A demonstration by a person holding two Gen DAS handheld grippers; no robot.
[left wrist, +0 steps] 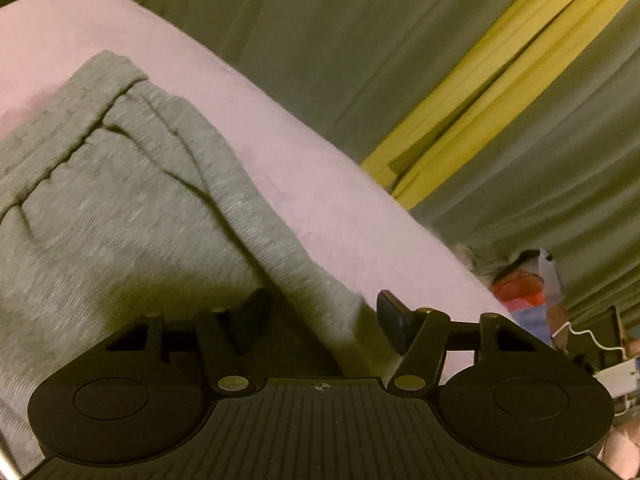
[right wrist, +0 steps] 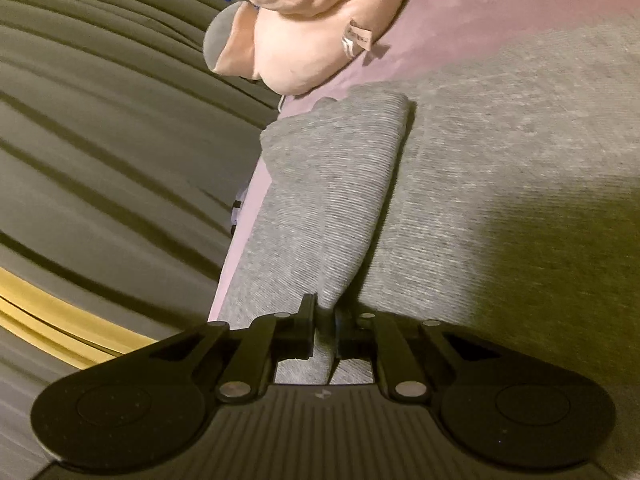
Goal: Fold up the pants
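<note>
So, quick rundown from us, biggest thing down to smallest, everything placed relative to the pink blanket:

Curtain: grey-green curtain (left wrist: 320, 40) hangs behind the pink blanket, with a yellow stripe (left wrist: 480, 100) running through it.

Pink blanket: pink blanket (left wrist: 300, 168) is our work surface, and everything sits on it.

Pants: grey pants (right wrist: 500, 152) are spread on the pink blanket, close to its curtain-side edge. We see a seam and a pocket line in the left wrist view, and one flap is already raised or doubled over in the right wrist view.

Plush toy: peach plush toy (right wrist: 312, 24) with a little tag sits on the pink blanket, just beyond the pants' far end.

Right claw: right gripper (right wrist: 324, 320) is pinched nearly closed on a ridge of the pants fabric, low over the pink blanket.

Left claw: left gripper (left wrist: 320, 312) is about halfway apart, with a pants edge lying between the fingers, but we don't see the pads pressing on it.

Progress: we'd guess early to mid fold. One side is grabbed, the other grab isn't made, and the main fold-over and flattening are left, though we can't see the whole garment.
</note>
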